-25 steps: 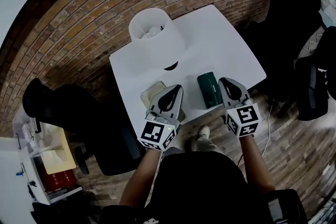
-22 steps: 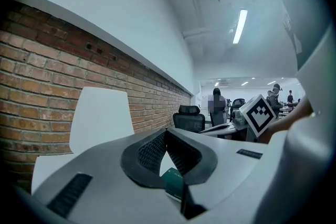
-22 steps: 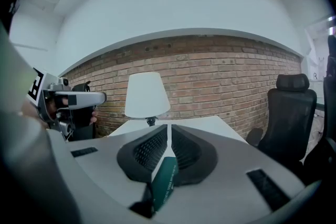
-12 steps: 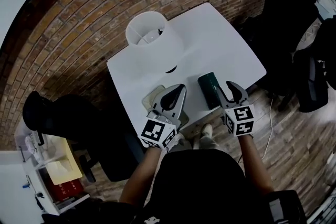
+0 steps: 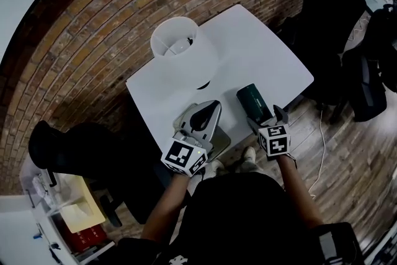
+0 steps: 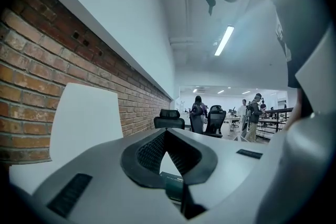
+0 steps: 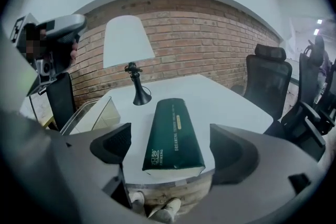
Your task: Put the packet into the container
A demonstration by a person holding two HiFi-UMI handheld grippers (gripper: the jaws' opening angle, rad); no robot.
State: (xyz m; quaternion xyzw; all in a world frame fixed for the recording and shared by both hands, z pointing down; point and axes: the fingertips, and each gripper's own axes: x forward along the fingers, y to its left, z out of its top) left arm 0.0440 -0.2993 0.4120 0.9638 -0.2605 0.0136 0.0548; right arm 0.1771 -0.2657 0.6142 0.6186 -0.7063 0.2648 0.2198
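Note:
A dark green packet (image 5: 253,102) (image 7: 173,136) lies flat on the white table (image 5: 248,53) close to its near edge. My right gripper (image 5: 267,119) (image 7: 173,152) sits at the packet's near end. Its jaws are opening wide; the packet's end is between them, and neither pad touches it. A clear empty container (image 5: 218,141) (image 7: 92,113) stands left of the packet. My left gripper (image 5: 211,110) (image 6: 167,132) hovers above the container, shut on nothing and tilted upward.
A lamp with a white shade (image 5: 177,46) (image 7: 128,42) stands on the table behind the container. Black office chairs (image 5: 338,15) stand right of the table, another (image 5: 68,133) to its left. A brick wall (image 7: 210,34) backs the table.
My right gripper has gone from shut beside the packet to wide open at the packet's near end, having drawn back toward the table edge. The left gripper has stayed over the container.

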